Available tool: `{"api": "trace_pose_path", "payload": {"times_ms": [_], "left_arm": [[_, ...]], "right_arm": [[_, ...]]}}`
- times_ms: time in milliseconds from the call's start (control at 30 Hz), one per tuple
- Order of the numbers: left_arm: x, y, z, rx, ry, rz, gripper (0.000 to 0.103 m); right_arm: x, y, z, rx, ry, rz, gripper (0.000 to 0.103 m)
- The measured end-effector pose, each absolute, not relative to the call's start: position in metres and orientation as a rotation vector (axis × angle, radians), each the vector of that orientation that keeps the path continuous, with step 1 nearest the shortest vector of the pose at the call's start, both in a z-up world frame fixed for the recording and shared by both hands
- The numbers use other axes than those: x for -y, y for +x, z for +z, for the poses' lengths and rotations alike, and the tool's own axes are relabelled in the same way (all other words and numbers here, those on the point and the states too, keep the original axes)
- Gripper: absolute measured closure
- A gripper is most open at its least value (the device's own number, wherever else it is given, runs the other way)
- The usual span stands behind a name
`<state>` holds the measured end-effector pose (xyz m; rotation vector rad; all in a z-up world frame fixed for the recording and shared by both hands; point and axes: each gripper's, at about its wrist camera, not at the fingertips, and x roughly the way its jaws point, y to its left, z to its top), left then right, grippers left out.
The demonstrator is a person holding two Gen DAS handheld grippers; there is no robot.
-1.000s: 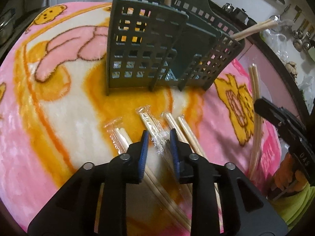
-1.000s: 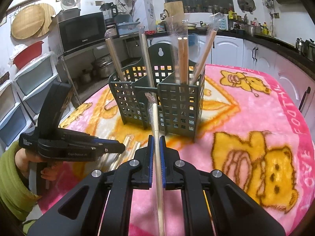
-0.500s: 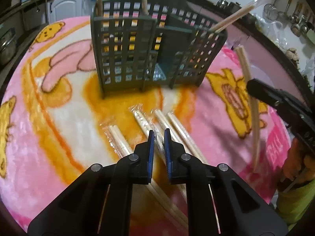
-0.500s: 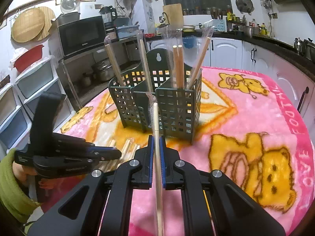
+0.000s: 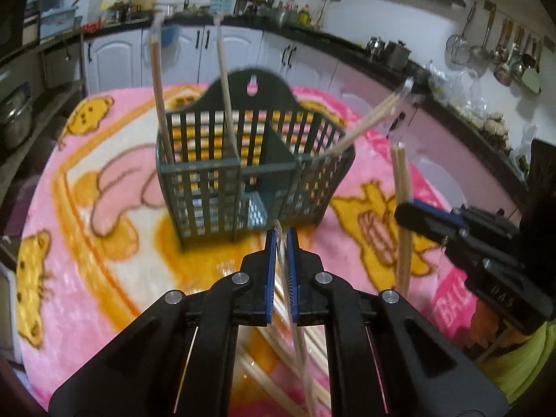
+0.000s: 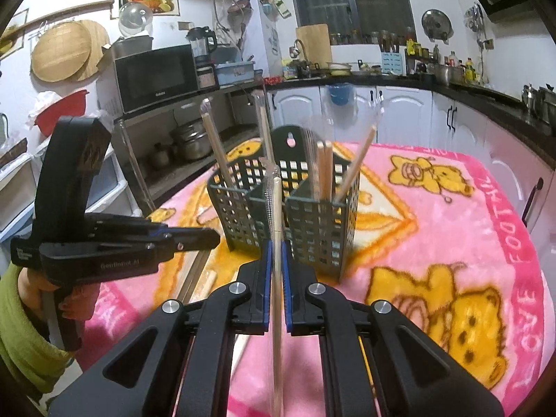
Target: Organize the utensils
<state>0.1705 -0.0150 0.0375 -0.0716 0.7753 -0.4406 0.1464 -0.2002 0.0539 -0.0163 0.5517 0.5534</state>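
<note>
While each gripper [image 5: 281, 243] [image 6: 276, 253] clamps 1 wrapped chopstick pair [image 5: 295, 319] [image 6: 277, 278], both point toward the caddy [image 6: 312, 222].

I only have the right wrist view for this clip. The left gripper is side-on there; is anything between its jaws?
Observer: Yes. The left gripper is shut on wrapped chopsticks, blurred but clearly between the jaws.
Operator: My own chopstick hides the holder's middle compartment. Anything in it?
Observer: No, the holder shows nothing standing in its front middle compartment.
Operator: I see one stick edge-on in my jaws. Is that right?
Observer: From the left wrist view, the right gripper holds a chopstick pair, two sticks side by side.
</note>
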Motion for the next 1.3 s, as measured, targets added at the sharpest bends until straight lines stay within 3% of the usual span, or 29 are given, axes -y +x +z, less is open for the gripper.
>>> {"api": "trace_pose_path", "payload": {"times_ms": [700, 1300], "left_arm": [[0.008, 0.175, 0.123, -0.551, -0.155, -0.43, 0.1], [-0.007, 0.196, 0.213, -0.385, -0.163, -0.429, 0.1]], "right_arm": [[0.189, 0.149, 0.105, -0.441, -0.004, 0.599, 0.097], [0.172, 0.192, 0.193, -0.321, 0.02, 0.608, 0.097]]}}
